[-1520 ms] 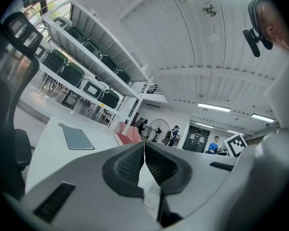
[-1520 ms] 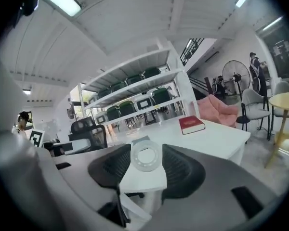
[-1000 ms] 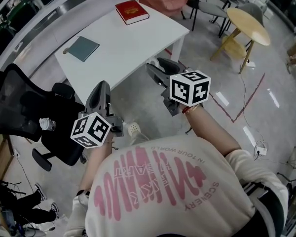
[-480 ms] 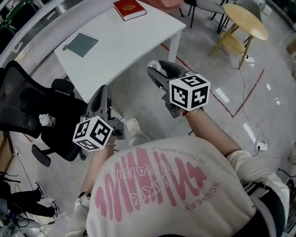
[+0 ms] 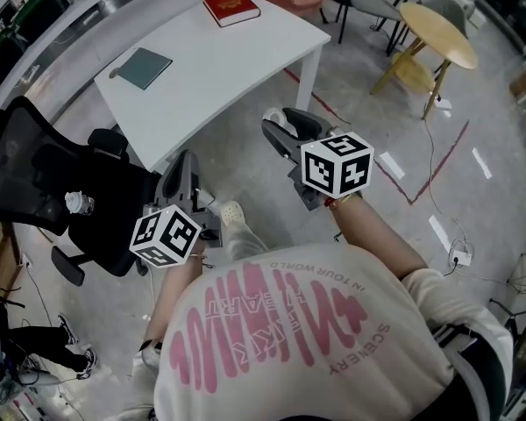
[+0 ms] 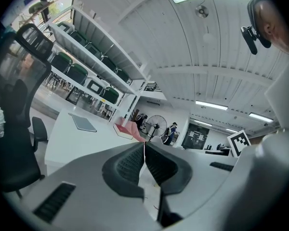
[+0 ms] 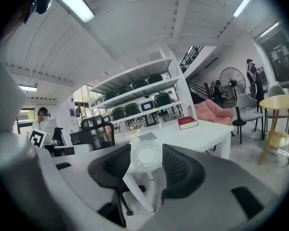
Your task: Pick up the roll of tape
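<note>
A clear roll of tape (image 7: 146, 156) stands on edge between the ribbed pads of my right gripper (image 7: 146, 163), which is shut on it. In the head view the right gripper (image 5: 279, 126) hangs over the floor just off the white table's near corner, with the tape (image 5: 285, 119) a pale patch at its tip. My left gripper (image 6: 144, 153) is shut, its pads meeting with nothing between them. In the head view the left gripper (image 5: 185, 163) is beside the black chair.
A white table (image 5: 219, 68) carries a red book (image 5: 231, 5) and a grey-green pad (image 5: 140, 67). A black office chair (image 5: 53, 191) with a bottle (image 5: 77, 203) on it stands at the left. A round yellow table (image 5: 438, 38) is at the right.
The table and its book have slid up and away in the head view as I drew back from it. Both grippers sank a little; the right still holds the tape.
</note>
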